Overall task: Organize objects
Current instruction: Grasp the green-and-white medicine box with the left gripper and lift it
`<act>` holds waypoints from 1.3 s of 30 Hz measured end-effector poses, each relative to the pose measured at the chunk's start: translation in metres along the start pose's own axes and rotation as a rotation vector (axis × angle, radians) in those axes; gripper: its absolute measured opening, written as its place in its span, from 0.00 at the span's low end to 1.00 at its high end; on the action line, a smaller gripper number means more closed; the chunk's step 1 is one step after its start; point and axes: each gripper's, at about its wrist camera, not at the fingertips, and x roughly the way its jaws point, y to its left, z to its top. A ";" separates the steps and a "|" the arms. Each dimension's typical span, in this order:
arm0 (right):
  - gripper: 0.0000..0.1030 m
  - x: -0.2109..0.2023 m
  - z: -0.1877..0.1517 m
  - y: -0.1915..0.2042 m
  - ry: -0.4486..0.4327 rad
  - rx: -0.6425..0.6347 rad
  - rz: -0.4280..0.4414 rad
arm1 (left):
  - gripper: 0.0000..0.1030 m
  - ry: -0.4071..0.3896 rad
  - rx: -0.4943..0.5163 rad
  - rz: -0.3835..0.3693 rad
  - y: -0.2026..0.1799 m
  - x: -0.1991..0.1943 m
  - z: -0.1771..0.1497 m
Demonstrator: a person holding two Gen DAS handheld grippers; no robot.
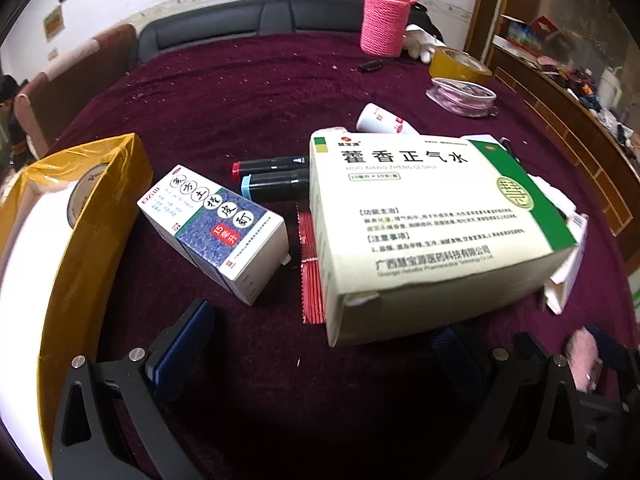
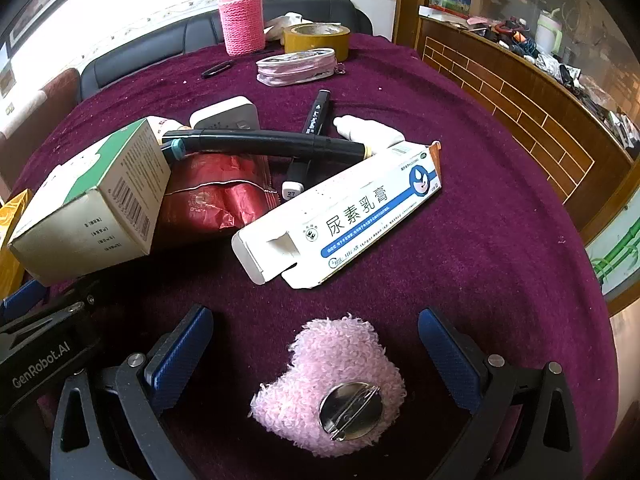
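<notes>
My left gripper point(image 1: 320, 340) is open and empty, just short of a large cream and green medicine box point(image 1: 432, 220). A small blue and white box point(image 1: 216, 228) lies to its left, with two black markers point(image 1: 272, 178) behind it and a red packet point(image 1: 312, 268) under the big box. My right gripper point(image 2: 316, 348) is open around a pink fluffy heart brooch point(image 2: 332, 384) lying pin side up, not touching it. Beyond lie a long white ointment box point(image 2: 340, 212), the red packet point(image 2: 216, 196), black markers point(image 2: 264, 144) and the big box point(image 2: 96, 204).
A yellow cardboard box point(image 1: 80, 208) stands open at the left. At the back of the maroon table point(image 2: 480, 220) are a pink knit-covered flask point(image 1: 386, 16), a tape roll point(image 2: 316, 38) and a clear pouch point(image 2: 296, 66). A wooden counter point(image 2: 520, 92) runs along the right.
</notes>
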 end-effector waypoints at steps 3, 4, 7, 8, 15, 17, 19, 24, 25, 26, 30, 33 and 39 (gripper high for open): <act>1.00 0.000 0.000 0.000 0.000 -0.005 0.007 | 1.00 0.020 -0.021 -0.022 0.010 -0.012 -0.007; 1.00 -0.001 0.000 -0.001 0.000 -0.007 0.009 | 1.00 0.016 -0.021 -0.030 0.014 -0.019 -0.010; 0.99 -0.005 -0.002 -0.003 -0.005 0.000 0.021 | 1.00 -0.034 -0.007 -0.081 0.025 -0.044 -0.015; 0.99 -0.010 -0.002 -0.005 -0.028 0.010 0.041 | 1.00 -0.060 0.006 -0.099 0.029 -0.053 -0.016; 1.00 -0.054 -0.011 -0.013 -0.279 0.006 0.170 | 1.00 -0.216 0.287 -0.136 0.024 -0.098 0.000; 1.00 -0.047 -0.007 -0.016 -0.266 0.012 0.220 | 1.00 -0.225 0.424 -0.127 0.007 -0.099 0.007; 1.00 -0.037 -0.003 -0.019 -0.229 0.035 0.271 | 1.00 -0.217 0.526 -0.120 -0.007 -0.094 0.015; 1.00 -0.018 0.001 -0.041 -0.165 0.153 0.329 | 1.00 -0.170 0.737 -0.106 -0.038 -0.069 0.027; 1.00 -0.018 0.000 -0.043 -0.165 0.167 0.341 | 1.00 -0.166 0.756 -0.104 -0.042 -0.064 0.028; 1.00 -0.018 -0.001 -0.045 -0.165 0.174 0.346 | 1.00 -0.163 0.774 -0.103 -0.045 -0.060 0.030; 1.00 -0.016 0.001 -0.043 -0.154 0.169 0.354 | 1.00 -0.124 0.865 -0.110 -0.060 -0.040 0.033; 1.00 -0.014 0.000 -0.045 -0.150 0.181 0.364 | 1.00 -0.090 0.942 -0.096 -0.071 -0.028 0.028; 1.00 -0.009 0.000 -0.052 -0.131 0.222 0.374 | 0.87 -0.052 0.951 -0.065 -0.075 -0.023 0.016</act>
